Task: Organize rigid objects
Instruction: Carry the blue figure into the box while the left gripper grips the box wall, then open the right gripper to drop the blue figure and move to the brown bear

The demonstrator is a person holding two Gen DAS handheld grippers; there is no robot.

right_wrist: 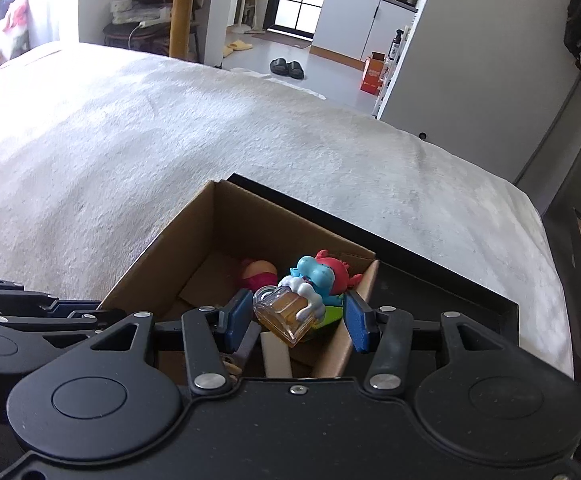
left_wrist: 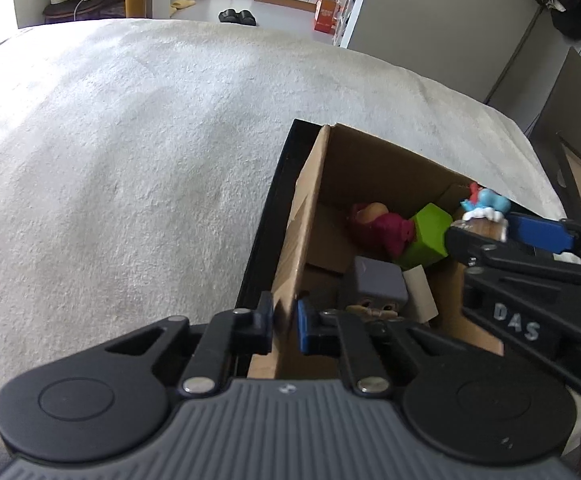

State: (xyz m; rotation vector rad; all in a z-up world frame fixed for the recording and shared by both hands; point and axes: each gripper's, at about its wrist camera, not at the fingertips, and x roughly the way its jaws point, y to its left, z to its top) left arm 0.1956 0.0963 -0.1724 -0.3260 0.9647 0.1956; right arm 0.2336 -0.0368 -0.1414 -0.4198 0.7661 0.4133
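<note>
The open brown cardboard box (right_wrist: 194,248) sat on a bed covered with a pale fleecy blanket (right_wrist: 170,128), and everything else is placed from that box. The left tool (left_wrist: 284,322) was pinching the box's near-left wall, one finger outside and one inside, apparently steadying it. The right tool (right_wrist: 296,318) hung over the box's near-right corner with its blue-padded fingers spread wide; between them, touching neither pad as far as the right wrist view showed, was a blue and red cartoon figurine holding an amber glass mug (right_wrist: 310,292), just above the things already inside. Those were a magenta round-headed toy (left_wrist: 374,228), a lime-green block (left_wrist: 430,236) and a grey cube (left_wrist: 378,282), crowded toward the box's right end. The step looked like a release into the box. To do it well, the right tool should lift straight up clear of the rim, while the left keeps the wall from folding inward.
</note>
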